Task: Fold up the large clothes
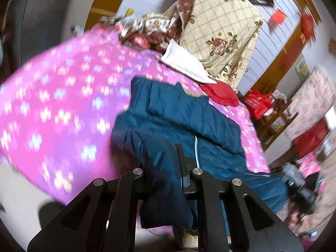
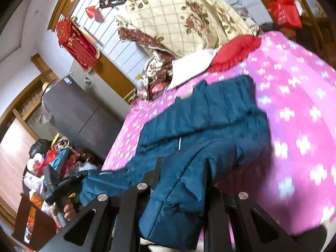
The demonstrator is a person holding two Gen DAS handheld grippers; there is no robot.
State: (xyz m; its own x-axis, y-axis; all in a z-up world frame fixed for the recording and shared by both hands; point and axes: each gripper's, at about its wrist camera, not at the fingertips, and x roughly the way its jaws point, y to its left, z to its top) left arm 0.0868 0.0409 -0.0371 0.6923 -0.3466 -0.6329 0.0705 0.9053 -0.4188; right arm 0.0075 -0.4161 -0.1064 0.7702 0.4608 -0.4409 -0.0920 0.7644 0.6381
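Observation:
A dark teal padded jacket (image 1: 184,117) lies partly folded on a bed with a pink flowered sheet (image 1: 63,96). My left gripper (image 1: 168,168) is shut on the jacket's near edge, and cloth drapes over its fingers. In the right wrist view the jacket (image 2: 210,126) stretches from the bed toward me. My right gripper (image 2: 180,180) is shut on another part of the near hem, which hangs over it. The left gripper (image 2: 61,184), in a hand, shows at the lower left of the right wrist view, holding the jacket's far corner.
A cream floral quilt (image 1: 220,27) is heaped at the head of the bed with a white pillow (image 1: 184,63) and a red cloth (image 1: 220,92). A dark cabinet (image 2: 79,113) and a cluttered box of goods (image 2: 42,168) stand beside the bed.

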